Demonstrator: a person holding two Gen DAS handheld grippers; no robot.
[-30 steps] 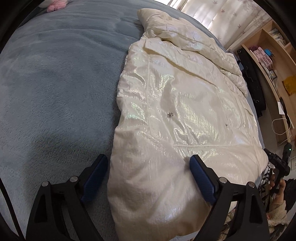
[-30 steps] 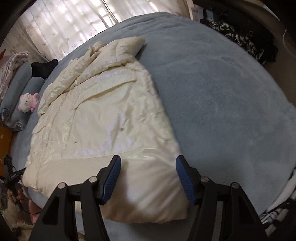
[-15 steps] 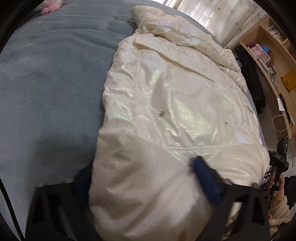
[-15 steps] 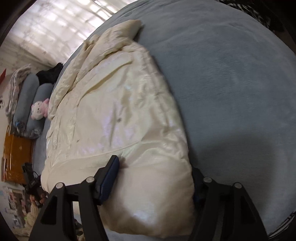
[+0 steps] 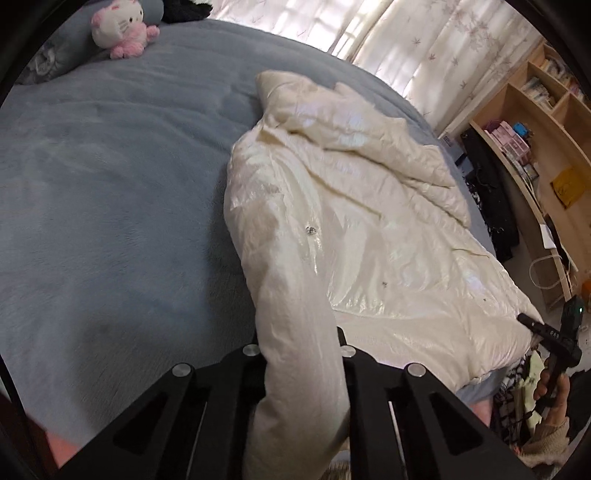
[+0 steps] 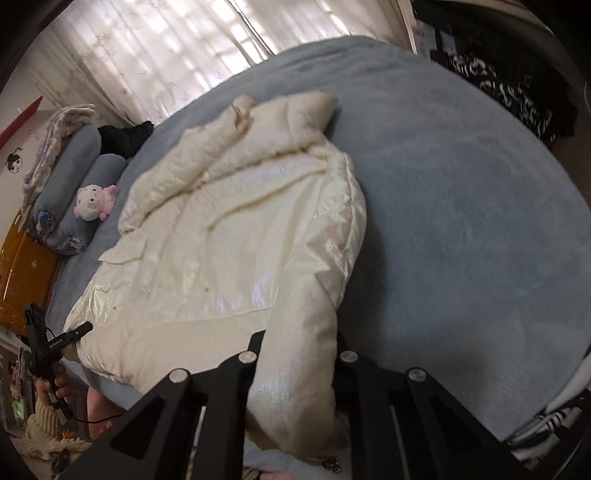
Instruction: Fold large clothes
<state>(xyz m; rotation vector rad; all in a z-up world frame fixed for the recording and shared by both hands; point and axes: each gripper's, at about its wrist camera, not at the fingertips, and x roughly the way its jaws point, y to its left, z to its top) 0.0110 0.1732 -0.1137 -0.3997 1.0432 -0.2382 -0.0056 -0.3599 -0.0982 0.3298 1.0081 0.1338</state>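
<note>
A shiny cream padded jacket point(image 5: 369, 229) lies spread on a grey-blue bed point(image 5: 110, 206). My left gripper point(image 5: 301, 343) is shut on the jacket's near left hem corner and holds it lifted off the bed. My right gripper point(image 6: 297, 347) is shut on the jacket's point(image 6: 236, 236) near right hem corner, also lifted. The fabric bunches between each pair of jaws and hides the pads. The jacket's collar and sleeves lie at the far end. Each gripper shows small at the edge of the other's view.
A pink and white plush toy point(image 5: 120, 27) and grey bolsters point(image 6: 74, 173) lie at the head of the bed. Wooden shelves point(image 5: 535, 129) stand beside the bed. Dark clothes point(image 6: 517, 92) lie past the far side. Curtains point(image 6: 166, 48) hang behind.
Both grippers closed on the jacket's near hem corners and lifted them. The near edge of the jacket has risen off the bed and the views have tilted up.
</note>
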